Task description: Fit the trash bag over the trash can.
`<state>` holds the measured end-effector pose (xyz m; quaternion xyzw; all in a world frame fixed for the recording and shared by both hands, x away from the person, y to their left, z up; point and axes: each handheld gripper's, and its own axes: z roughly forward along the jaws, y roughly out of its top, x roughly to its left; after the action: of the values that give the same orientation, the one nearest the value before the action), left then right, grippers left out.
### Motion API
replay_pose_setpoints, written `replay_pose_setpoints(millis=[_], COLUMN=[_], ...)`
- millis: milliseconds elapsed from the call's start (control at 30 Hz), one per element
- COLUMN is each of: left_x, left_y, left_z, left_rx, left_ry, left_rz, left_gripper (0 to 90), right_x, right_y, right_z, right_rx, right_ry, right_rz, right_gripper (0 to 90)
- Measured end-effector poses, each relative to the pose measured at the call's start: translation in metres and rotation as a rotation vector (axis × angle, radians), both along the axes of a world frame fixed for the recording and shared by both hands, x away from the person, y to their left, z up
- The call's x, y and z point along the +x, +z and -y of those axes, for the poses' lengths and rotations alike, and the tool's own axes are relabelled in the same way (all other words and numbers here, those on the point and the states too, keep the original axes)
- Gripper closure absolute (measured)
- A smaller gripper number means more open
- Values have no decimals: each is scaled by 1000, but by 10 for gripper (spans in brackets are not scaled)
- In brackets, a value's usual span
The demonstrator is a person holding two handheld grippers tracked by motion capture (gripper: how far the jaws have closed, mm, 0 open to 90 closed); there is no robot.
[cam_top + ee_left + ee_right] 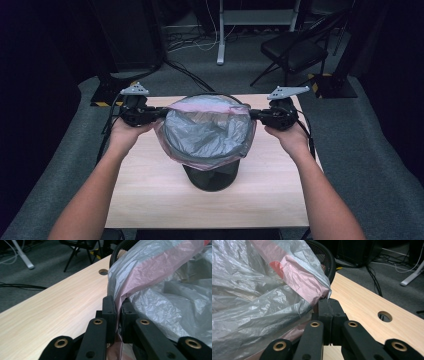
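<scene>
Your left hand-held gripper (159,114) and your right hand-held gripper (254,114) sit at opposite sides of the bin liner (207,131), each clamped on its pink-edged rim. The liner, grey and crinkled with a pale pink band along its mouth, is stretched over the top of the black mesh waste bin (212,179), which stands near the middle of the desk (150,200).

From the high view you get the whole arrangement: both your hands level with the bin's mouth, the liner spread between them, a folding chair (295,50) on the carpet beyond the desk.

The left gripper view gives you what the high view cannot: the two black jaws brought together on a fold of the pink rim, with a thin strip of film between the pads (109,312). It also shows a round cable hole (103,271) in the desk and the dark mesh wall of the bin behind the liner.

The right gripper view shows its jaws pressed tight together, the pink edge pinched at their tips (328,305). Here you also see a red patch (276,267) on the pink band, the bin's black rim arching behind the plastic, and another cable hole (384,316) in the desk.
</scene>
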<state>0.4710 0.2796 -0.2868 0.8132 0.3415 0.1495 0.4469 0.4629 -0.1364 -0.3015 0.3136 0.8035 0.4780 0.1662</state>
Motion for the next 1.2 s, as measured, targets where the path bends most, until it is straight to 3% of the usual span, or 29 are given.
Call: replay_pose_setpoints(millis=[200, 300, 433, 633, 700, 767, 867, 967, 1067, 1200], left_x=[-4, -12, -33, -68, -74, -74, -72, -71, -72, -70], left_y=[1, 1, 2, 2, 5, 9, 15, 20, 25, 30], left_z=[-2, -5, -10, -18, -19, -22, -24, -22, -18, -14], left_rx=[8, 11, 19, 27, 34, 18, 2, -5, 5, -6], left_ry=[-30, -59, -100, -175, -161, -144, -110, -124, -151, -175], left_rz=[2, -6, -3, 0, 16, 19, 32, 40, 48, 62], left_gripper=[873, 873, 873, 869, 795, 686, 531, 479, 525, 685], right_x=[-1, -7, -24, -67, -76, -80, -78, -77, -79, -81], right_y=[-3, -4, -2, -1, 2, 5, 9, 12, 17, 23], right_z=[3, 4, 3, 1, 0, 0, 5, 7, 6, 2], right_rx=[55, 55, 34, -29, -53, -82, -68, -50, -42, -30], right_ry=[14, 37, 82, 163, 163, 148, 136, 140, 154, 169], right_rz=[-32, -38, -33, 9, 23, 44, 35, 36, 48, 58], right_gripper=[896, 896, 896, 893, 880, 805, 762, 692, 671, 587])
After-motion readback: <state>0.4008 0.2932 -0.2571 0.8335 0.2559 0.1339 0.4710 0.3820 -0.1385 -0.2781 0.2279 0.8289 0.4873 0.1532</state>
